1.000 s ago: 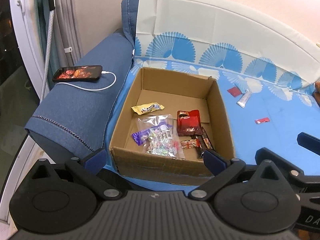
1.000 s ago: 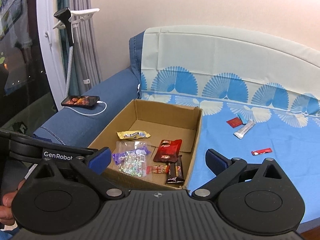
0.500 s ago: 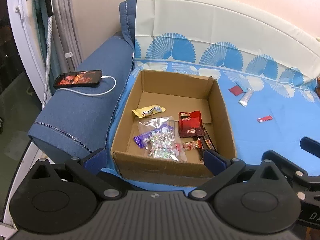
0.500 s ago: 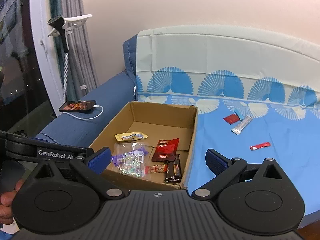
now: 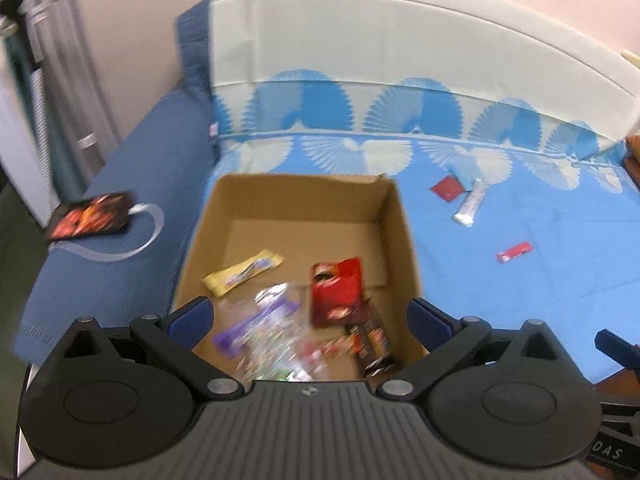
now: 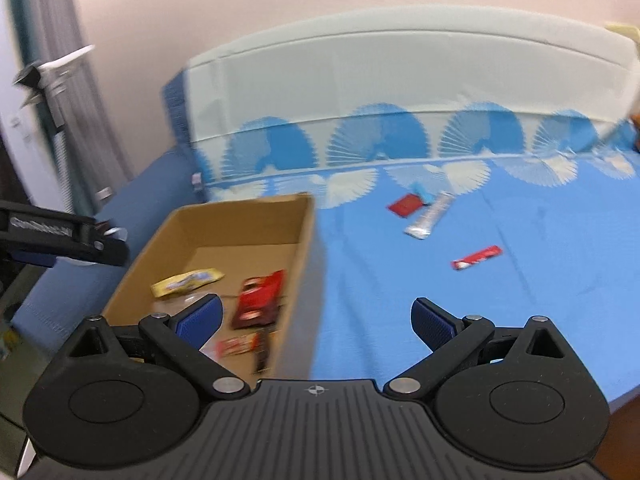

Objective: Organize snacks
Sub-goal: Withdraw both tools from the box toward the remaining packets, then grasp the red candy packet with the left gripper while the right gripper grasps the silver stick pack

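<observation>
An open cardboard box [image 5: 404,240] [image 6: 304,240] sits on the blue sofa cover. Inside lie a yellow bar [image 5: 244,272] [image 6: 186,282], a red pouch [image 5: 338,292] [image 6: 260,300], a clear bag of candies [image 5: 264,340] and small dark wrappers [image 5: 374,344]. Loose on the cover to the right are a silver bar [image 5: 470,210] [image 6: 430,216], a red square packet [image 5: 448,189] [image 6: 406,205] and a thin red stick [image 5: 514,252] [image 6: 476,258]. My left gripper [image 5: 310,316] hangs open over the box's near end. My right gripper [image 6: 316,316] is open above the box's right wall, empty.
A phone [image 5: 90,220] on a white cable lies on the blue armrest at the left. A white clip stand [image 6: 52,68] rises by the curtain. The sofa back with fan print runs behind. A brown edge [image 5: 634,160] shows far right.
Both views have swung right and blurred with motion. The right gripper has shifted right, so the loose snacks on the cover sit nearer its centre. Both grippers stay open and empty.
</observation>
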Motion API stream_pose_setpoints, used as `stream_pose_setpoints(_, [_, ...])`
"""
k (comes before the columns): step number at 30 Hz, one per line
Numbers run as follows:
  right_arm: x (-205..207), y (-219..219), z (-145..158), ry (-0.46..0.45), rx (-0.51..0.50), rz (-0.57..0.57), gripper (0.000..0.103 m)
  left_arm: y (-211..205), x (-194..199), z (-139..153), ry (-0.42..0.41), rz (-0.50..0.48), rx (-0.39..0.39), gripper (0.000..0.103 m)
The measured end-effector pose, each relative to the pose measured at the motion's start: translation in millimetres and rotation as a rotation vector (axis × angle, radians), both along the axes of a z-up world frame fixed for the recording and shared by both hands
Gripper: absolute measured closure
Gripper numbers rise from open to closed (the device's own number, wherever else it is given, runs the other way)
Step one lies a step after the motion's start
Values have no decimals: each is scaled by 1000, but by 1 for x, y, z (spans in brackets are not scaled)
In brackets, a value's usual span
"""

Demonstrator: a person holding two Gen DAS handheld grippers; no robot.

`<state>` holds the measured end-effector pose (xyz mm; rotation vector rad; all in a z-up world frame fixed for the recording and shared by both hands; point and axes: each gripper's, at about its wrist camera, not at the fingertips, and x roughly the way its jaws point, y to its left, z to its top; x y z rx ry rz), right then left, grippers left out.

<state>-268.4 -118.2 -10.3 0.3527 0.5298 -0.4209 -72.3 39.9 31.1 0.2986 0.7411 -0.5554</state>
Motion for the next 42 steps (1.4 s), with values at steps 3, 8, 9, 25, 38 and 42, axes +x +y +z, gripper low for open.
stream_pose_setpoints(3, [1, -36, -7, 4, 13, -73, 2, -41, 11, 0, 0, -55, 8, 0])
stream_pose_setpoints(8, [8, -101, -23, 15, 24, -189, 2, -113, 41, -5, 32, -119, 10, 0])
stream_pose_setpoints(9, [10, -114, -27, 16, 30, -209, 2, -127, 49, -8, 33, -129, 14, 0])
stream_pose_setpoints(25, [181, -288, -137, 91, 61, -220, 2, -336, 207, -105, 28, -142, 192, 0])
stream_pose_setpoints(38, [276, -368, -203, 245, 16, -289, 0, -409, 249, -169, 66, -264, 241, 0])
stream_pose_setpoints(42, [247, -397, -203, 249, 17, -306, 0, -438, 237, -183, 119, -376, 236, 0])
